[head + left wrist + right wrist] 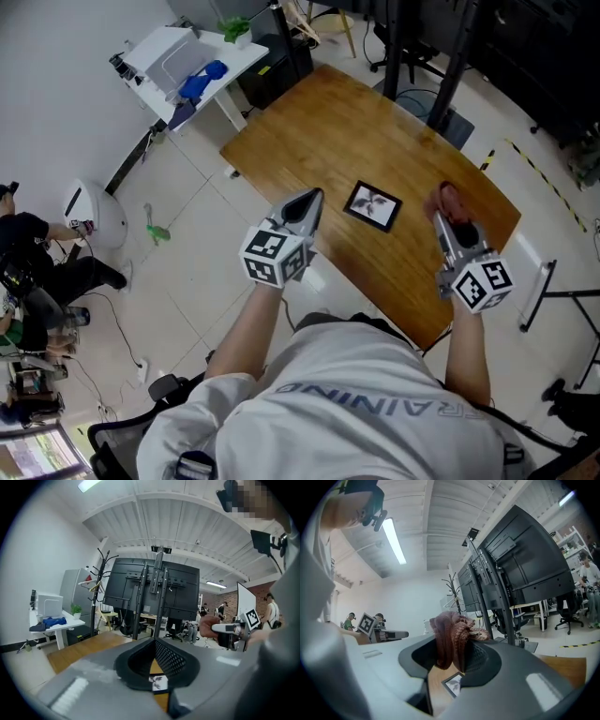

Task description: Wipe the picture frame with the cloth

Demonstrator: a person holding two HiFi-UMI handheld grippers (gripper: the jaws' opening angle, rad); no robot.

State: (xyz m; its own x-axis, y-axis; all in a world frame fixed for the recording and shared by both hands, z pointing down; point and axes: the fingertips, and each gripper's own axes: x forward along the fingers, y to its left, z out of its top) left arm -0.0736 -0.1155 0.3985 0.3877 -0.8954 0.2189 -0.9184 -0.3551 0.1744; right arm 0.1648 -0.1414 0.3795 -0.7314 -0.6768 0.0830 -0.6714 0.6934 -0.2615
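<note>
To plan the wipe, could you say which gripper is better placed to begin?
Right: the right gripper holds the cloth close to the picture frame; the left gripper holds nothing.

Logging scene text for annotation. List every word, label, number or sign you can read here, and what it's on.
"RAINING": on the person's grey shirt, upside down in the head view; its start may be hidden.
Marker cubes on the left tongs and on the right tongs holding the cloth: square codes only, no letters.
Picture frame: a picture, no writing visible.
Nothing else is readable.
</note>
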